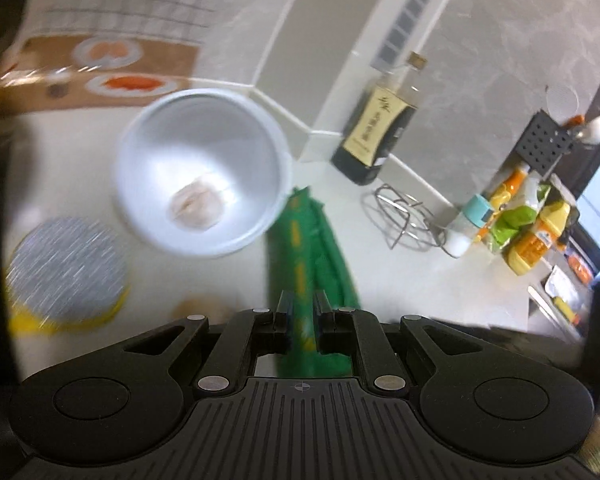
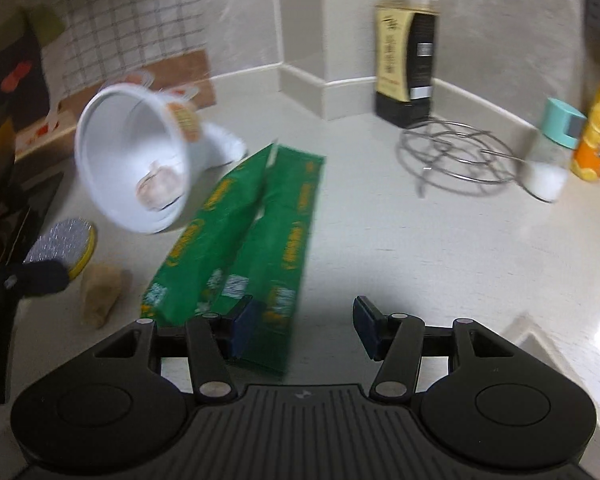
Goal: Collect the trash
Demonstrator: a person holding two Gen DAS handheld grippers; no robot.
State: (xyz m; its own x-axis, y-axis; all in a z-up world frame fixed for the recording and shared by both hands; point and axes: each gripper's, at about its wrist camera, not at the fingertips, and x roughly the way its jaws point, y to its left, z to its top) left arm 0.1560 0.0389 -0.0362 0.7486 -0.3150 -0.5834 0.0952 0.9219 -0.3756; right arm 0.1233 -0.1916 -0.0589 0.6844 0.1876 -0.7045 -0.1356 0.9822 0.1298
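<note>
Green wrapper [image 1: 300, 248] pinched at its near end in left tool [image 1: 300, 316], long axis running up the frame toward white cup [image 1: 200, 172]. Same wrapper [image 2: 252, 240] lower left of half-open, empty right tool [image 2: 300, 328], just beside its left finger; surface [image 2: 380, 240] beneath. Left tool nearer.

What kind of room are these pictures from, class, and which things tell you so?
Most likely a home kitchen counter: a dark sauce bottle stands in the corner by a wire trivet and a salt shaker, with a used paper bowl nearby.
</note>
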